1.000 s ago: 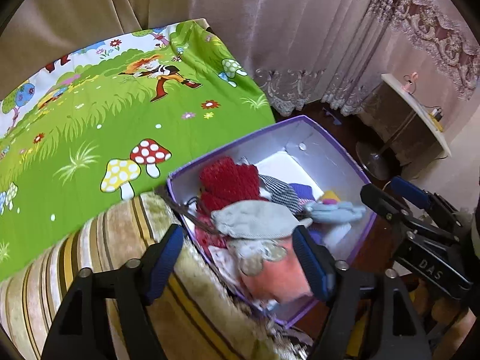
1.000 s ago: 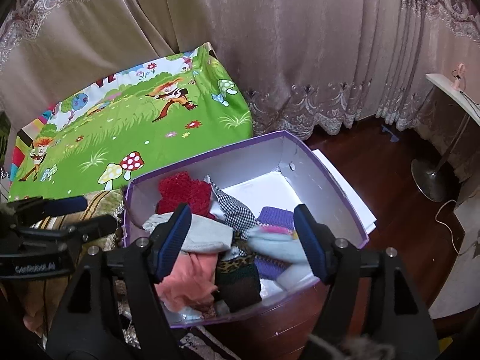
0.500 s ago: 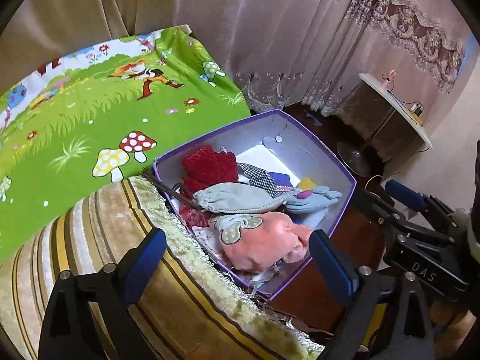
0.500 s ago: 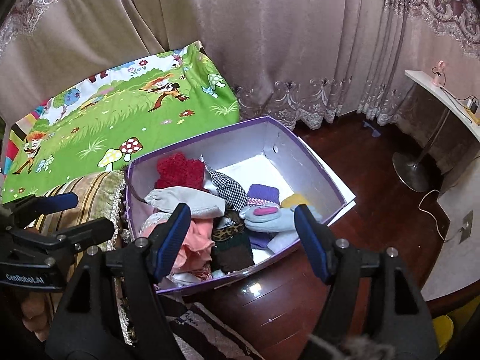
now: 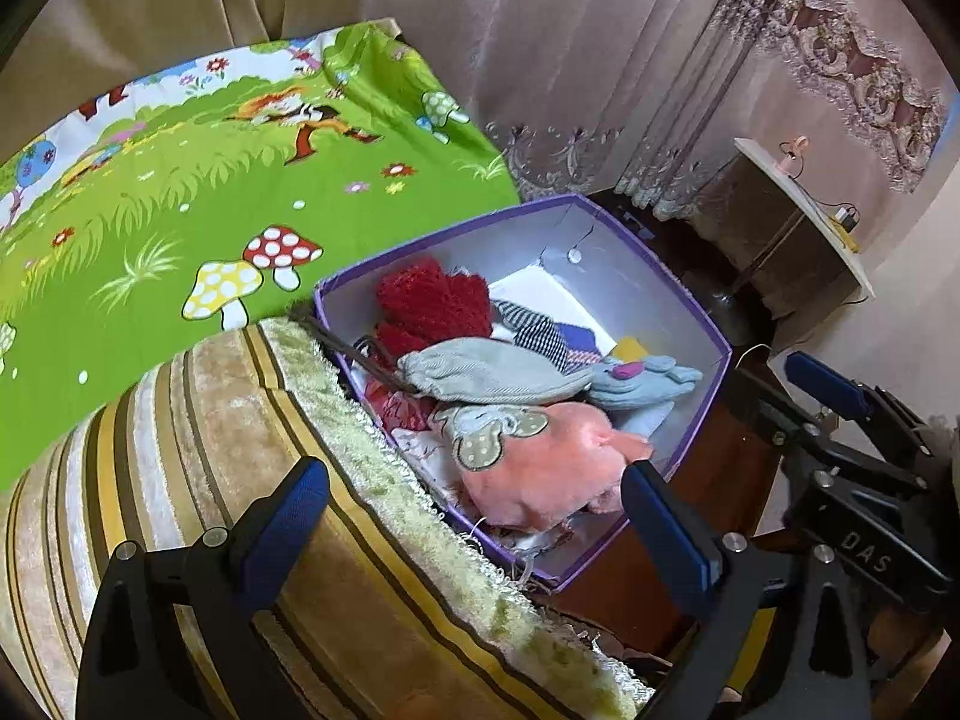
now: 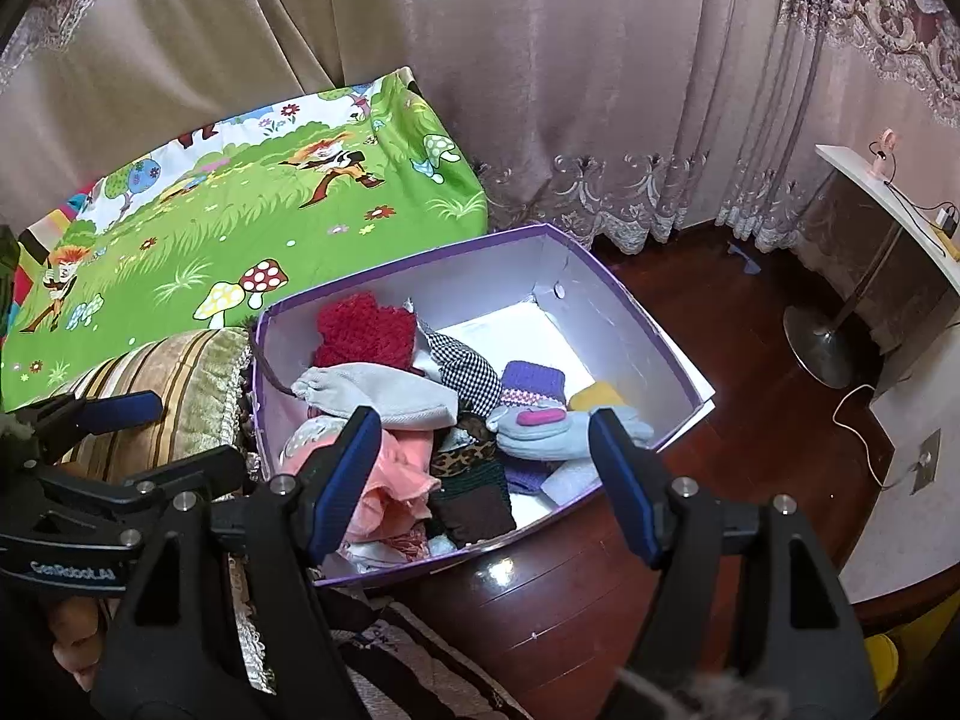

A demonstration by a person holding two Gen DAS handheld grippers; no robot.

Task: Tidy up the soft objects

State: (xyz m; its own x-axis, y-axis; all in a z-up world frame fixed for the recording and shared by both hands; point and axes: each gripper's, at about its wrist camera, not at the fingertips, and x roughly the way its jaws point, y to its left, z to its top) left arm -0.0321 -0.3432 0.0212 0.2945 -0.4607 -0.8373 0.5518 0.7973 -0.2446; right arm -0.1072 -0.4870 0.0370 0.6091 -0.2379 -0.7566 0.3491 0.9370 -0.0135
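Left gripper (image 5: pixel 474 507): jaws just spread wide, released, nothing between them.
Right gripper (image 6: pixel 486 480): jaws apart, empty.
Purple box (image 6: pixel 624 300): ahead of both jaws, far end bare.
Pink hat (image 5: pixel 540 468): inside, near rim.
Striped cushion (image 5: pixel 198 420): touching the box's left wall.

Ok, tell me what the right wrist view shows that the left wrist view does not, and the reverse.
Only the right wrist view shows the fan base on the floor and the leopard-print piece in the box. Only the left wrist view shows the mushroom patch on the pink garment. Both share the purple box, red knit, grey hat and green sheet.
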